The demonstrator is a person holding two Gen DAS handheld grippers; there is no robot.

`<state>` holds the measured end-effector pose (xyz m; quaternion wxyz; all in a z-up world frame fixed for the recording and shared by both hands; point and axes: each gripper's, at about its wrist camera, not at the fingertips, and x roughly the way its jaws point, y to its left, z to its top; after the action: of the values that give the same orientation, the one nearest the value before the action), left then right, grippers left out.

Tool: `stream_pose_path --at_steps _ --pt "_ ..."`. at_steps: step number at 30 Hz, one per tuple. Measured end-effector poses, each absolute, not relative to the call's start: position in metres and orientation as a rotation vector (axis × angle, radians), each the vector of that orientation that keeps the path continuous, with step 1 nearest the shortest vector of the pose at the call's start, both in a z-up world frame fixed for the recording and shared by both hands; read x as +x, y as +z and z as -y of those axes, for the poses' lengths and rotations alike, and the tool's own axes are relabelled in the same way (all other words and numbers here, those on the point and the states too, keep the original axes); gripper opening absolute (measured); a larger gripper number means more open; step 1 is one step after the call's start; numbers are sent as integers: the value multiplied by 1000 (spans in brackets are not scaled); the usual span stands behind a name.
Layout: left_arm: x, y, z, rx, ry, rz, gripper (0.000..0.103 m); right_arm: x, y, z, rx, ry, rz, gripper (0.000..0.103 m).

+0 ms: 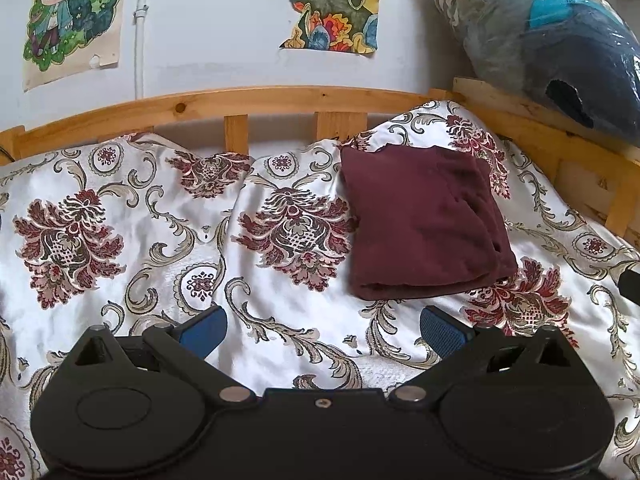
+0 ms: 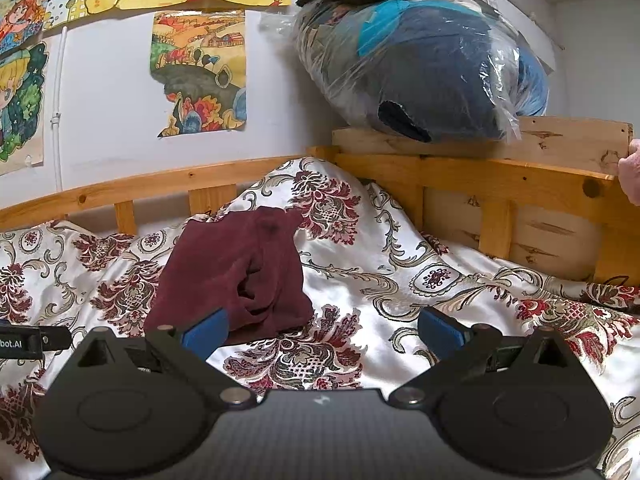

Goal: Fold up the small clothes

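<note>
A dark maroon garment [image 1: 424,220] lies folded into a thick rectangle on the floral bedspread [image 1: 160,208], near the bed's far right corner. It also shows in the right wrist view [image 2: 236,272], left of centre. My left gripper [image 1: 324,330] is open and empty, just in front of the garment's near edge. My right gripper [image 2: 324,330] is open and empty, low over the bedspread [image 2: 420,264], with its left blue fingertip [image 2: 206,334] right at the garment's near corner.
A wooden bed rail [image 1: 240,100] runs along the back and right side [image 2: 500,176]. A plastic bag of bedding [image 2: 420,60] sits on the right rail. Drawings [image 1: 72,20] hang on the wall. The left gripper's black tip [image 2: 36,342] shows at the right wrist view's left edge.
</note>
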<state>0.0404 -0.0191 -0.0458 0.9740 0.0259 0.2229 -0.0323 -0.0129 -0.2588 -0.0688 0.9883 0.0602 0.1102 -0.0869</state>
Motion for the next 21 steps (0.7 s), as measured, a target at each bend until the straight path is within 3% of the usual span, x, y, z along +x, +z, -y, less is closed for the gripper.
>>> stream_pose_path --at_steps 21 --pt "38 -45 20 76 -66 -448 102 -15 -68 259 123 -193 -217 103"
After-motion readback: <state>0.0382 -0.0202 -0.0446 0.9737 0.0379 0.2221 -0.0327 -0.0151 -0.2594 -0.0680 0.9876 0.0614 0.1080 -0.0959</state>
